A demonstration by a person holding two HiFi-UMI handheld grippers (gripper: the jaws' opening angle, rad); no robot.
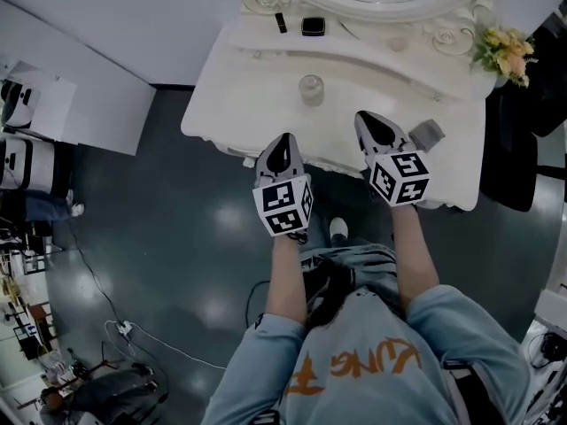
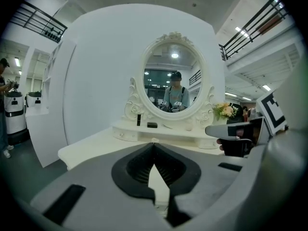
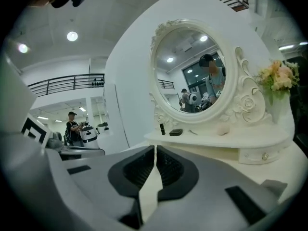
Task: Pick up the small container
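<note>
The small container (image 1: 310, 88) is a pale round jar that stands on the white vanity table (image 1: 230, 96), near the middle of its top. My left gripper (image 1: 282, 142) hovers over the table's front edge, below and slightly left of the jar, with its jaws shut and empty (image 2: 154, 146). My right gripper (image 1: 368, 119) is over the table to the right of the jar, also shut with nothing between its jaws (image 3: 155, 149). Neither gripper touches the jar.
On the raised shelf below the oval mirror (image 2: 172, 83) are a black lipstick (image 1: 281, 23) and a black compact (image 1: 313, 27). A bunch of flowers (image 1: 505, 51) stands at the far right. A grey object (image 1: 427, 134) lies beside the right gripper. A person (image 3: 73, 125) stands far off.
</note>
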